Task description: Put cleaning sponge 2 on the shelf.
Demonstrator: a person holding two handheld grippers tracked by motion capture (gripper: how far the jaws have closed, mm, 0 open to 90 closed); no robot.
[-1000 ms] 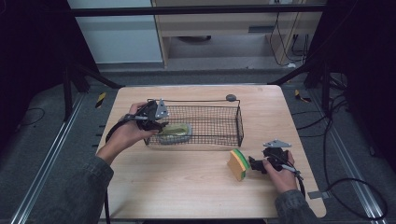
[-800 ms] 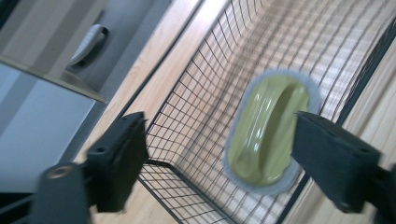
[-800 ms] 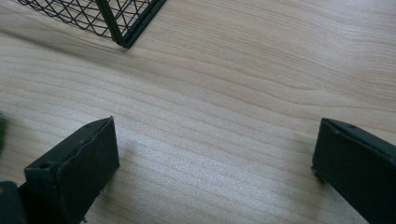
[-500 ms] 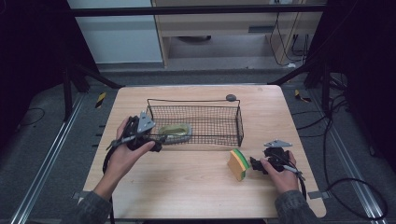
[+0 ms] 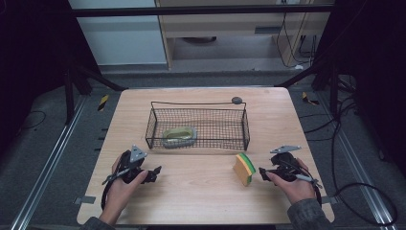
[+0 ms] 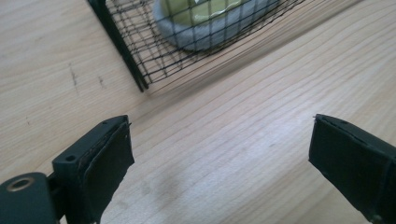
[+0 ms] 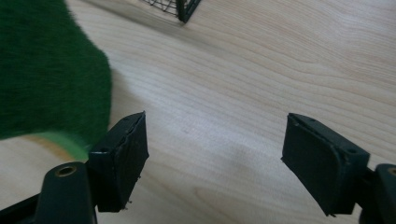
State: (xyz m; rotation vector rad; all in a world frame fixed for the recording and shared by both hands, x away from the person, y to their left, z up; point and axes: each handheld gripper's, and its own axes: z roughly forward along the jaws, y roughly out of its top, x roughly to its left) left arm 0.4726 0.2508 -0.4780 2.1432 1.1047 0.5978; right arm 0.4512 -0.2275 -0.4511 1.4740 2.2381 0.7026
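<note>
Table comes first as the biggest thing here, one pale wooden top, and everything else sits around the single black wire basket at its middle. One greyish dish with a yellow-green centre lies inside the basket, toward its left end. One sponge, yellow with a green scouring face, stands on edge just in front of the basket's right front corner. One small dark round object rests at the basket's back right rim; I cannot tell what it is.

Two grippers are in play, one per hand. The left gripper sits on the table in front of the basket's left front corner, jaws spread wide with nothing between them; its own view shows bare wood and the basket corner beyond. The right gripper lies just to the right of the sponge, jaws also wide apart and empty, the green face close by its left jaw.

My guess is the sponge goes into the basket next. To do that well, the right gripper should slide sideways until both jaws straddle the sponge's flat faces, close gently since it will squash, then lift clear of the basket's rim before moving over.
</note>
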